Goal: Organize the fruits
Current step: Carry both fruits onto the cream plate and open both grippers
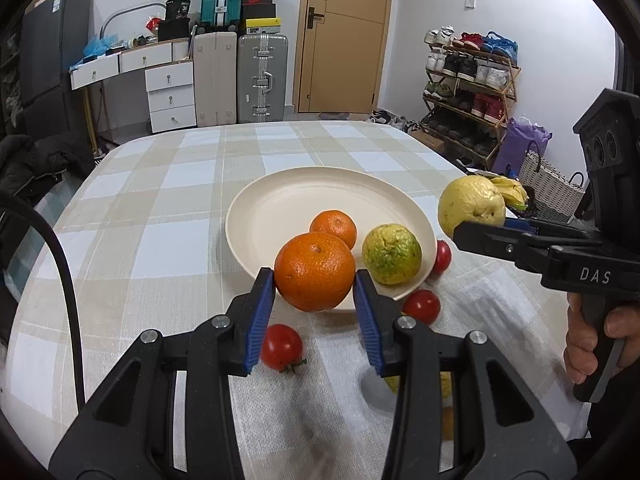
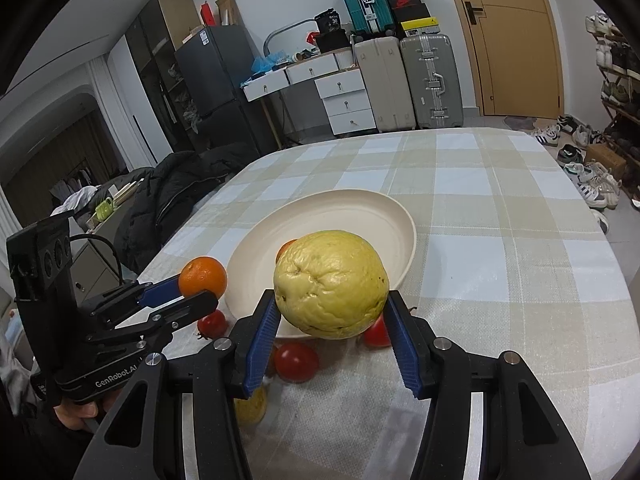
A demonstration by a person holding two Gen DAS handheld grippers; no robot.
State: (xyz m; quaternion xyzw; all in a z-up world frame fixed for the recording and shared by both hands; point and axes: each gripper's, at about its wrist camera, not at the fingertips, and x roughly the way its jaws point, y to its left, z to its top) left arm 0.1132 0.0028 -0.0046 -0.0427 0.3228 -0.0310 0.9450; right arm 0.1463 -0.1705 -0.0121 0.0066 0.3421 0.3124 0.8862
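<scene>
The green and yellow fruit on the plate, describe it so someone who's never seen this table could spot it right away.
Find the checked tablecloth and the cream plate on it. Two fruits lie at the plate's near edge; the green-yellow fruit is the right one, beside a small orange. Only it has blotchy green and yellow skin, and no claw holds it.

My ribbed blue rubbery pads point(image 1: 260, 316) are pressing a dimpled, glossy orange point(image 1: 315, 271); lower right, woven matt tablecloth point(image 1: 160, 184) is lying under a smooth matt plate point(image 1: 280, 200).
</scene>
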